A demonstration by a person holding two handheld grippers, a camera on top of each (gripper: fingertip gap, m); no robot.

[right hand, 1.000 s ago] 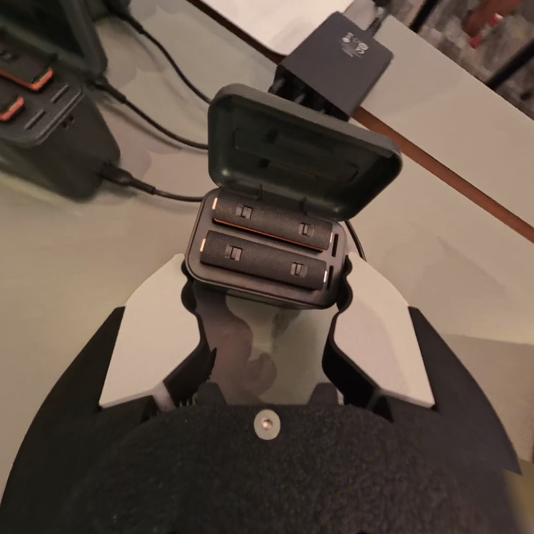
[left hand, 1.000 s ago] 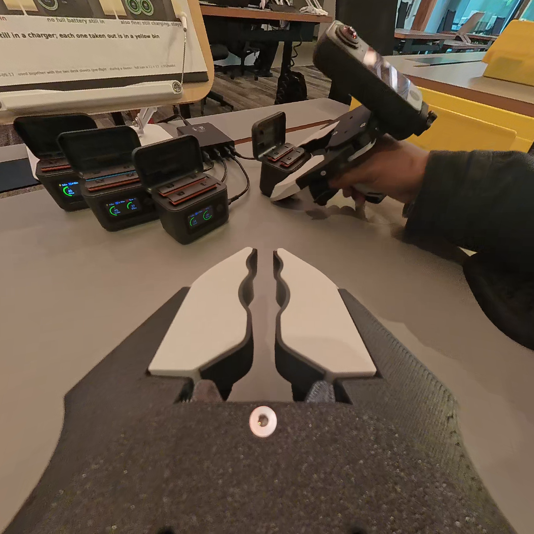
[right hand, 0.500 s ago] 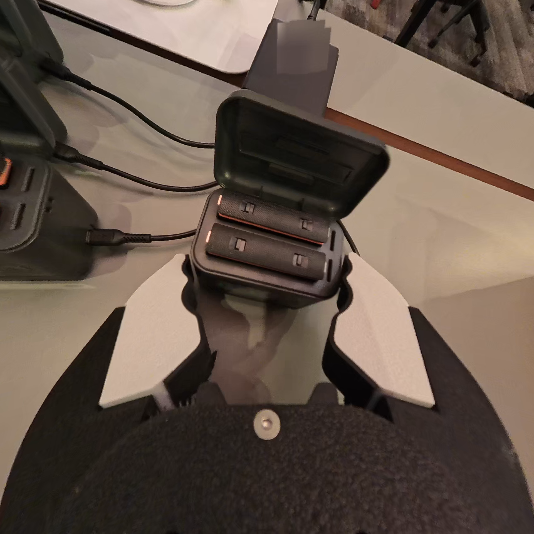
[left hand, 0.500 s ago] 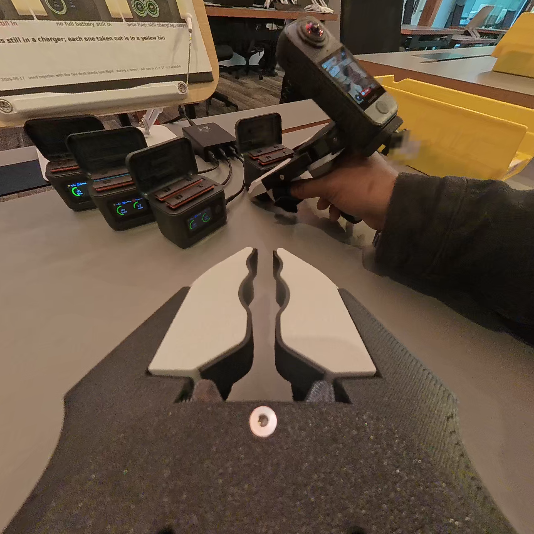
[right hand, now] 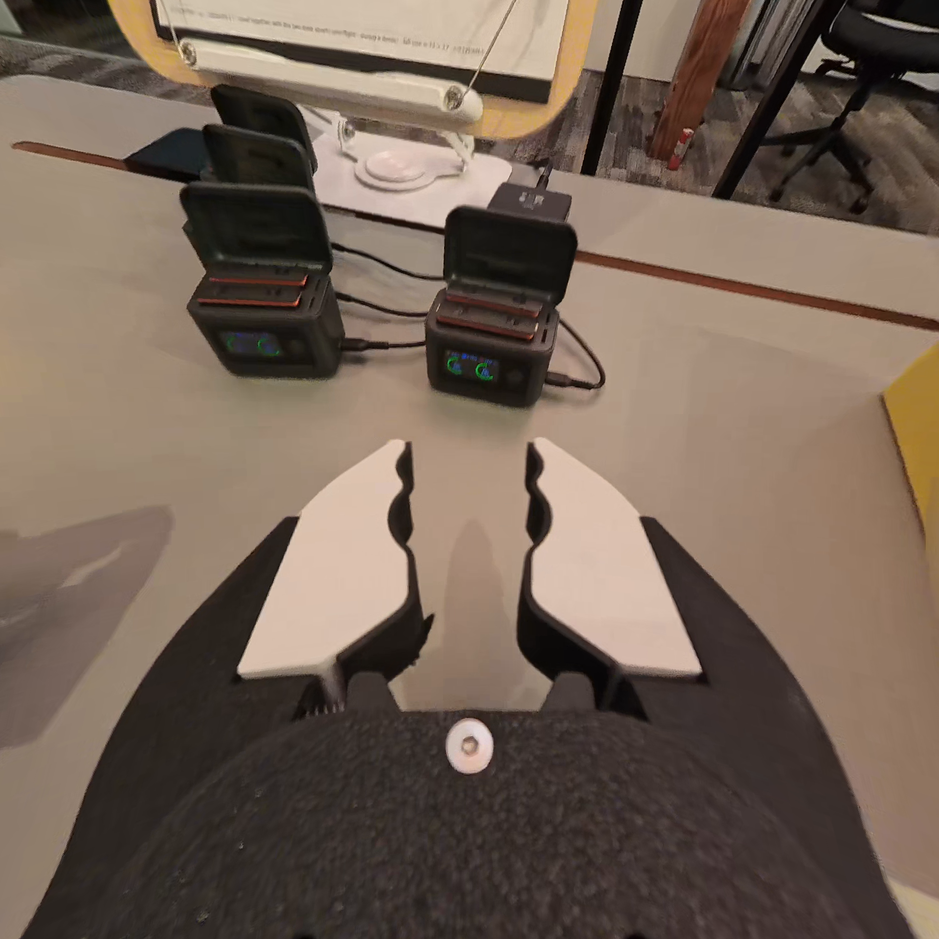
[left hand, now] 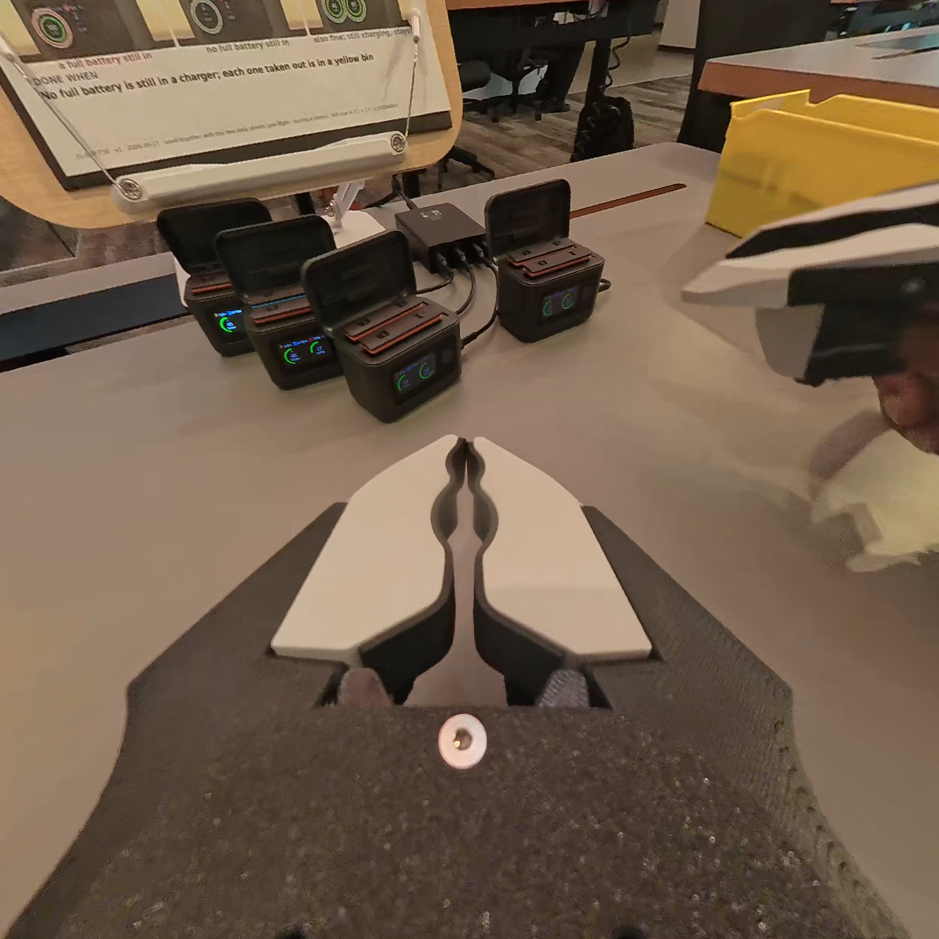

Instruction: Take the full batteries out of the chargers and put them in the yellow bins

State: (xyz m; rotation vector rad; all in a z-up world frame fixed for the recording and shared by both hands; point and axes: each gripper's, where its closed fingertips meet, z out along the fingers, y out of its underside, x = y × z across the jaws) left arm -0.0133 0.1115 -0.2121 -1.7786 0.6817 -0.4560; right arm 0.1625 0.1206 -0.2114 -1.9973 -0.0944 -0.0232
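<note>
The left gripper (left hand: 465,444) hung over the grey table (left hand: 127,482), fingers pressed together and empty; the right gripper (right hand: 467,449) was spread, holding nothing — four lidded-open chargers (right hand: 490,350) sat at twelve o'clock, batteries (right hand: 488,317) inside, the yellow bin (left hand: 813,152) at two

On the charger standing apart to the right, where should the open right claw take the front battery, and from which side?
Judging by its pose, take the front battery by its two short ends, coming down from above and slightly from the front with the right claw. It lies crosswise in the right-hand charger, only its top showing; the raised lid blocks the rear, the second battery crowds its long side.
</note>
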